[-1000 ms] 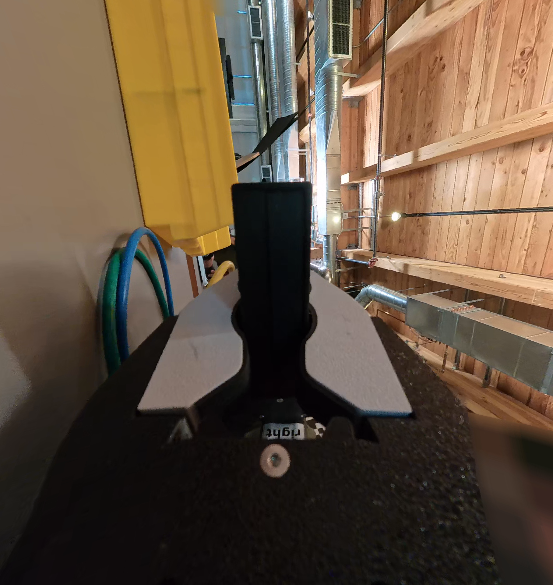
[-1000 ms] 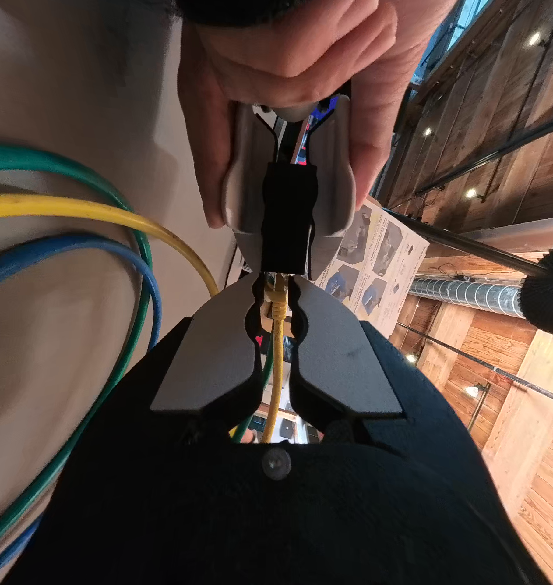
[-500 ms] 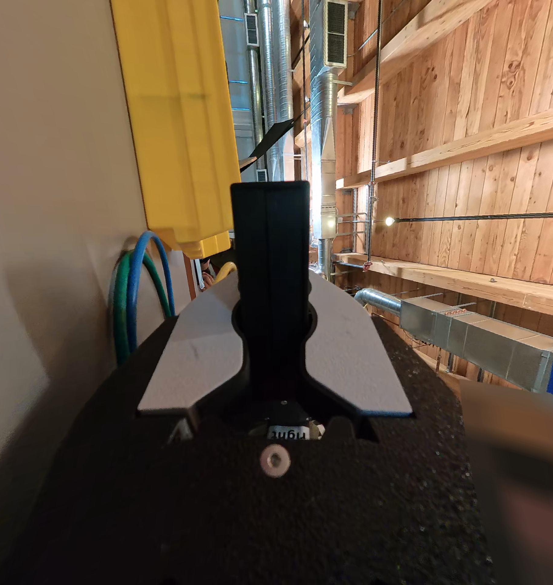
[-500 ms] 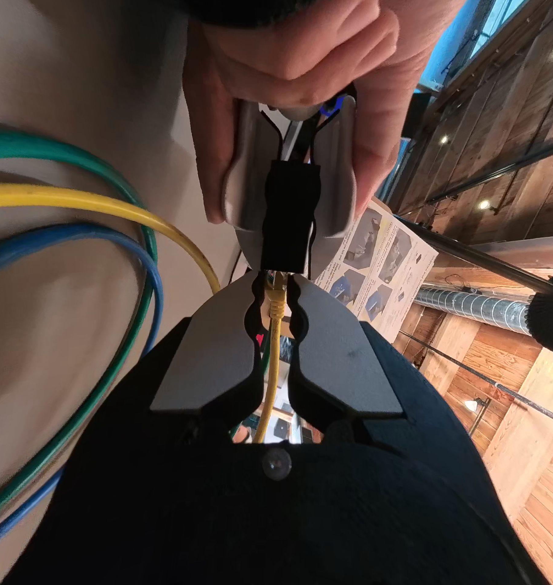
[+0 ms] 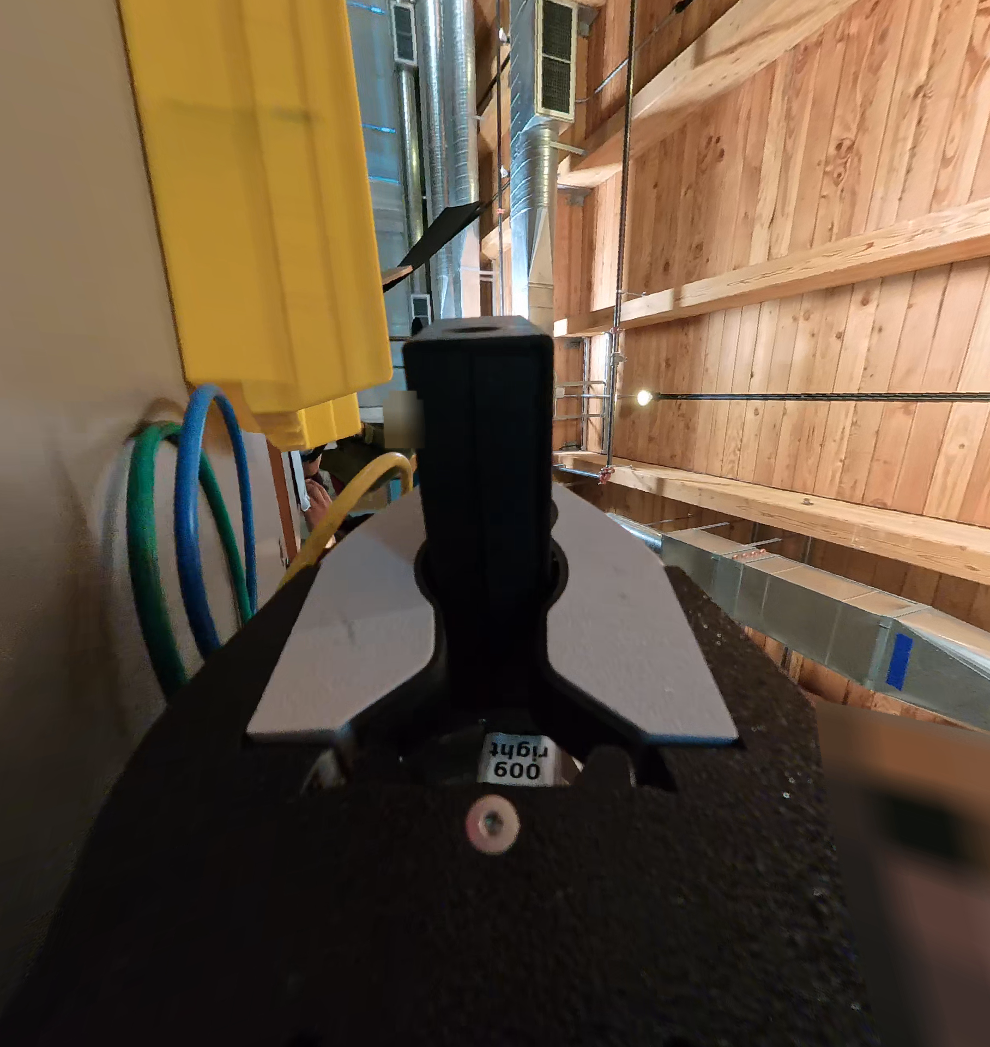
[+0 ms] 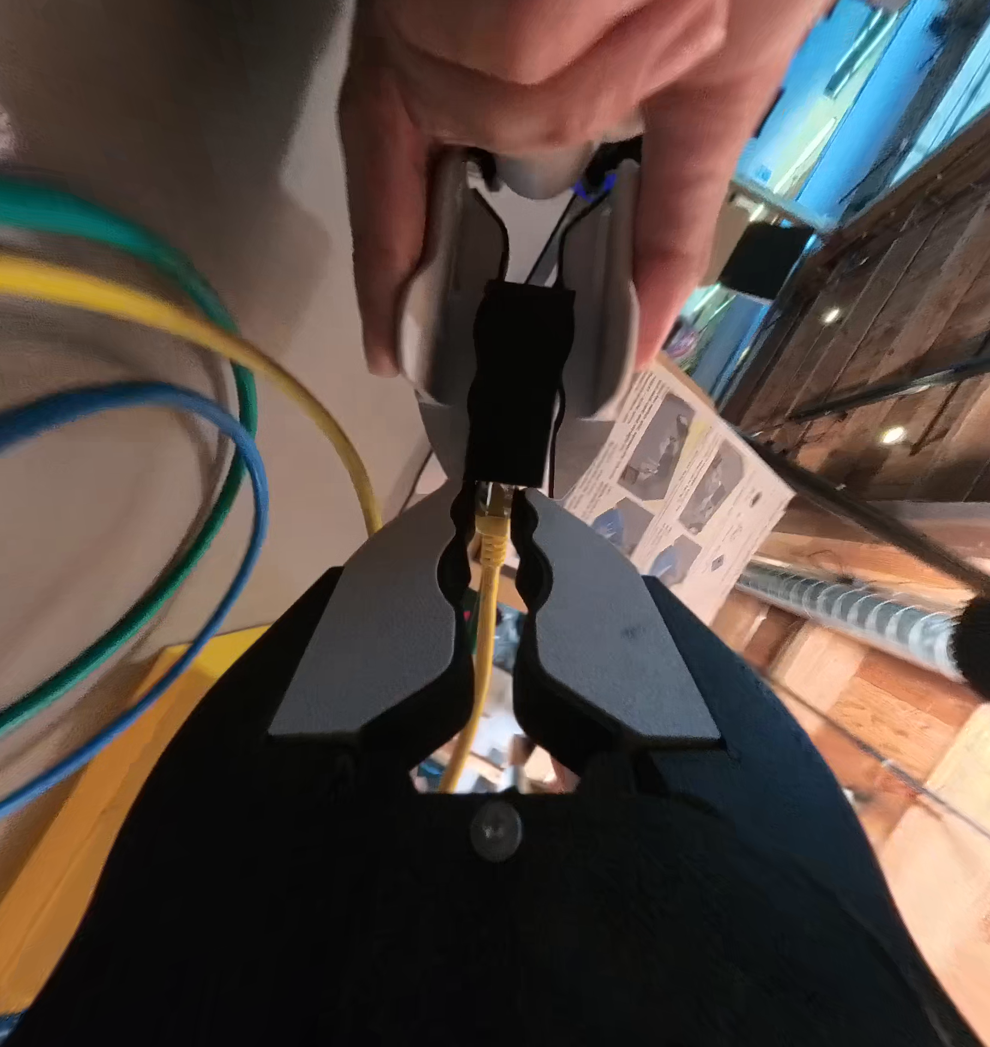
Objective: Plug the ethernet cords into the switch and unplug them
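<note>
The small black box-shaped plastic switch [image 5: 484, 453] stands clamped between the two grey fingers of your left tool [image 5: 484, 544], gripped at its lower half with its upper end rising free above the fingertips; a pale plug [image 5: 402, 422] juts from its left face, though blur hides what it joins; in the right wrist view the same switch [image 6: 512, 391] sits between that far tool's grey fingers, with a bare hand [image 6: 538, 113] wrapped over the far tool from above. The yellow ethernet cord [image 6: 484, 640] runs up the gap between the fingers of your right tool [image 6: 493, 510], and its yellow boot and clear connector [image 6: 495, 513] reach the near end face of the switch; whether the connector is fully seated you cannot tell. Your right tool's fingers stand close on either side of that boot, pinching it. The yellow cord also arcs away to the left, beside a green ethernet cord [image 6: 238, 396] and a blue ethernet cord [image 6: 255, 510], both looping loose over the pale beige surface [image 6: 113, 538]; from the left wrist view the green loop [image 5: 141, 544] and blue loop [image 5: 189, 510] lie against that surface [image 5: 45, 283] just beside a bright yellow plastic bin [image 5: 255, 198]. A printed instruction sheet [image 6: 679, 481] lies beyond the switch; wooden plank walls [image 5: 821, 283] and silver ducting [image 5: 793, 612] fill the background.
</note>
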